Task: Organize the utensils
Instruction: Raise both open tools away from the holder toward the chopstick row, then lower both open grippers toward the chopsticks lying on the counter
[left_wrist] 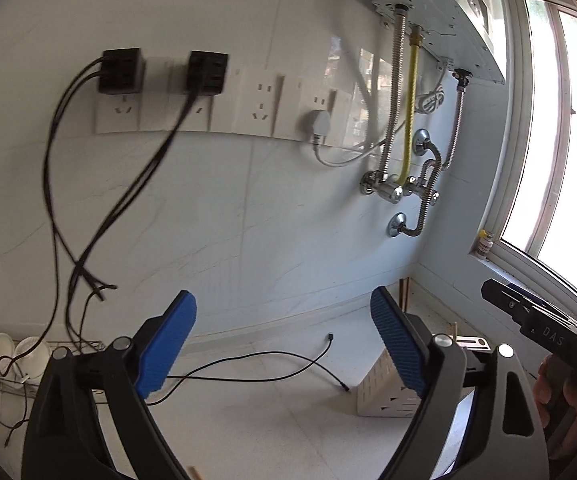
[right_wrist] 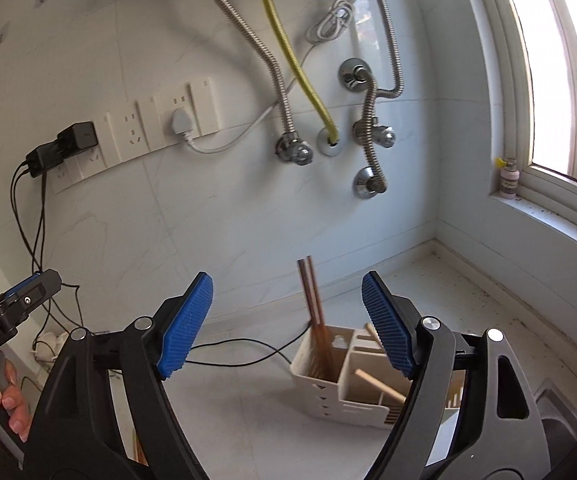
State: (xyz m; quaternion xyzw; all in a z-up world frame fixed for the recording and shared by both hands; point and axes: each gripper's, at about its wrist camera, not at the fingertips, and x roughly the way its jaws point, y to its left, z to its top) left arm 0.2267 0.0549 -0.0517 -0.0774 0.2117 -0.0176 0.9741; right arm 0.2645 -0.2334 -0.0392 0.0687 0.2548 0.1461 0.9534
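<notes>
A cream utensil holder (right_wrist: 328,396) with several compartments stands on the white counter near the corner. A pair of brown chopsticks (right_wrist: 315,312) stands upright in its left compartment, and a wooden handle (right_wrist: 378,385) lies slanted in the one beside it. My right gripper (right_wrist: 287,284) hangs above and in front of the holder, open, with nothing between its blue pads. My left gripper (left_wrist: 283,296) is open and empty too, facing the wall to the left of the holder (left_wrist: 376,394). A wooden stick end (left_wrist: 196,473) shows at the bottom edge.
Black cables (left_wrist: 248,364) trail over the counter from chargers (left_wrist: 122,70) in the wall sockets. Metal and yellow hoses (right_wrist: 308,92) hang below a water heater. A small bottle (right_wrist: 508,178) stands on the window sill. White bowls in a wire rack (left_wrist: 12,356) sit far left. A sink edge (right_wrist: 560,412) lies at right.
</notes>
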